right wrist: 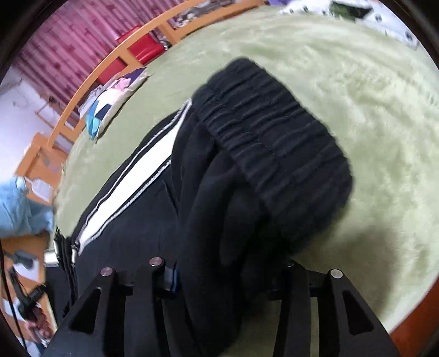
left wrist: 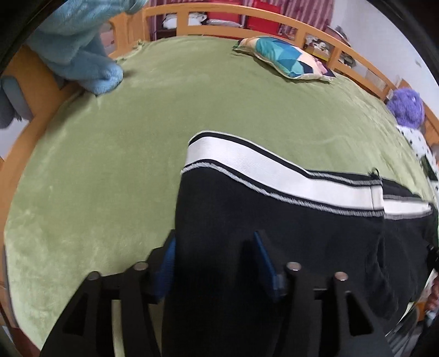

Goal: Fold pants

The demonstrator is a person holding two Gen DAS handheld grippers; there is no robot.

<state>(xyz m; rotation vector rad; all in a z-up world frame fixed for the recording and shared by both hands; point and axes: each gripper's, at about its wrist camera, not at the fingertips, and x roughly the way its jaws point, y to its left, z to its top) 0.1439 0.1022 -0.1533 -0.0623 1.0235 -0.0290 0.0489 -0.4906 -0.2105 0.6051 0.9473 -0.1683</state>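
Left claw: its two blue pads stood apart in the lower middle of the left wrist view, with black cloth of the pants lying between them; the pads did not seem to press the cloth, so I judged it released.
Right claw: at the bottom of the right wrist view a thick bunch of the pants filled the gap between the jaws; one pad was hidden behind the cloth, so whether it gripped or merely straddled the bunch could not be told.
Pants, place: they lay on the green bed cover, lower right in the left wrist view, running from lower left to upper middle in the right wrist view.
Pants, state: the white side stripe ran along one edge and looked fairly straight, which suggested the legs were laid one over the other. The ribbed waistband was heaped and rumpled, not flat.
Done so far: at most a lengthwise fold, as a judgement; the far end of the legs was out of view.
Left to do: flattening the waistband end and folding across the length, as far as the frames let me judge.
Surroundings: a patterned pillow and a blue blanket lay well apart from the pants, near the wooden bed rail.
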